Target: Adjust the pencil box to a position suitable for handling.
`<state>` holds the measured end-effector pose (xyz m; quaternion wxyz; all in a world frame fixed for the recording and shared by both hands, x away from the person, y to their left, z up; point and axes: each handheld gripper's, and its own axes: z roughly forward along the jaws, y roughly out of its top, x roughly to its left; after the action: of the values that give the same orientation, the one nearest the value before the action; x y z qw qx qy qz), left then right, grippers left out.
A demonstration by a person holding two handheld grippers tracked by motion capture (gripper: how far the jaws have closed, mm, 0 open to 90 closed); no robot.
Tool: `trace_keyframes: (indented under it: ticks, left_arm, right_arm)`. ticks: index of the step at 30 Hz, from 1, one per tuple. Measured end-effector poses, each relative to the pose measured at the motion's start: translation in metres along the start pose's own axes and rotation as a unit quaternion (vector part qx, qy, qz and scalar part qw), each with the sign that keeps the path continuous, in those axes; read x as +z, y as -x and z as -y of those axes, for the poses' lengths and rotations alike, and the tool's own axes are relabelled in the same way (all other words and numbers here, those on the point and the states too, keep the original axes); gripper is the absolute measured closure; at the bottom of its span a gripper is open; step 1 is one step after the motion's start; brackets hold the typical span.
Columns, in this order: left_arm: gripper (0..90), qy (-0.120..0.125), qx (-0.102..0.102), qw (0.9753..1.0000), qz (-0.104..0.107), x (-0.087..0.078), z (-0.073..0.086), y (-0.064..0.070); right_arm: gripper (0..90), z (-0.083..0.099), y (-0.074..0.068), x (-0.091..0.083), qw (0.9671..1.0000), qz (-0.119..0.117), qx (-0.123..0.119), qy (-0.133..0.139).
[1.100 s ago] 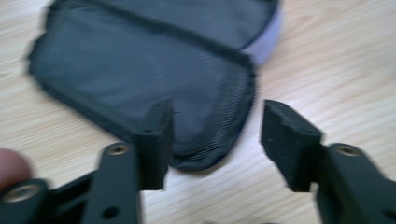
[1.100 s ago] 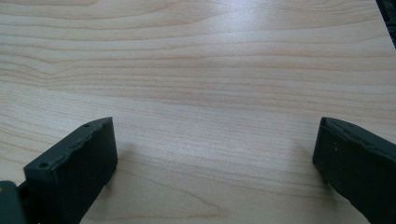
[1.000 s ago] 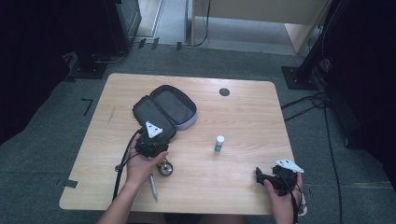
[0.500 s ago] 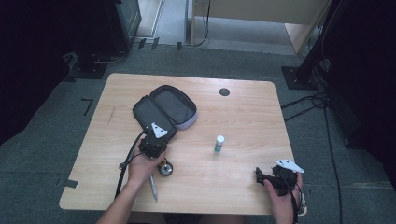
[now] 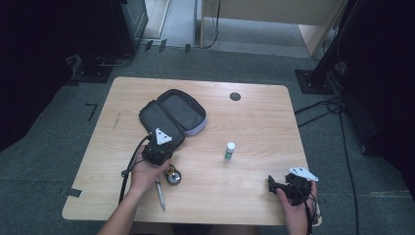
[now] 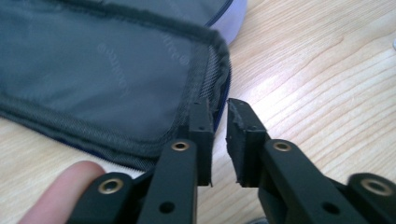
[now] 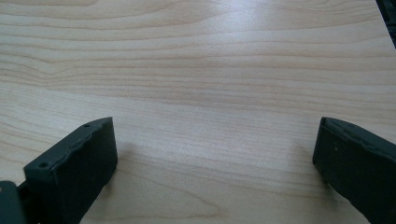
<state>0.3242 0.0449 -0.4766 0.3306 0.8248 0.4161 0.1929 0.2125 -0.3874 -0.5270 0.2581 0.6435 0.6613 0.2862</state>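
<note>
Two tongs differ: the left tongs (image 6: 219, 140), nearly closed on nothing, hover at the open pouch (image 6: 93, 70) rim, seemingly to pinch it, while the right tongs (image 7: 215, 154) rest wide open on the surface (image 7: 210, 70)

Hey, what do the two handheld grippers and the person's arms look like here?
Both are black two-jaw tools. The left gripper has blocky jaws on arms with brass-coloured rivets; a grey three-cornered plate tops it and a black cable trails from it. The right gripper carries a similar pale plate and cable. The forearms are bare, with no sleeves in sight.
</note>
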Motion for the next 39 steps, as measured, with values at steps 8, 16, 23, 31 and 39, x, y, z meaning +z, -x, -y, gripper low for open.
trace_keyframes:
  ticks: [8, 16, 23, 31, 39]
  left_arm:
    - [76.5, 0.000, 0.026, 0.9994, -0.023, 0.011, -0.002, 0.011]
    - [80.2, -0.020, 0.055, 0.9971, -0.049, 0.021, -0.004, 0.011]
    - [90.0, -0.033, 0.062, 0.9972, -0.026, 0.022, -0.005, 0.004]
    - [90.0, -0.036, 0.052, 0.9975, -0.032, 0.013, 0.001, -0.011]
    - [90.0, -0.037, 0.027, 0.9979, -0.047, 0.004, 0.012, -0.032]
  right_arm:
    - [0.0, 0.000, 0.000, 0.000, 1.0000, 0.000, 0.000, 0.000]
    - [0.0, 0.000, 0.000, 0.000, 1.0000, -0.001, -0.001, -0.001]
    - [0.0, 0.000, 0.000, 0.000, 1.0000, -0.001, -0.001, -0.001]
    - [0.0, 0.000, 0.000, 0.000, 1.0000, -0.001, -0.002, -0.001]
    - [0.0, 0.000, 0.000, 0.000, 1.0000, -0.001, -0.001, 0.000]
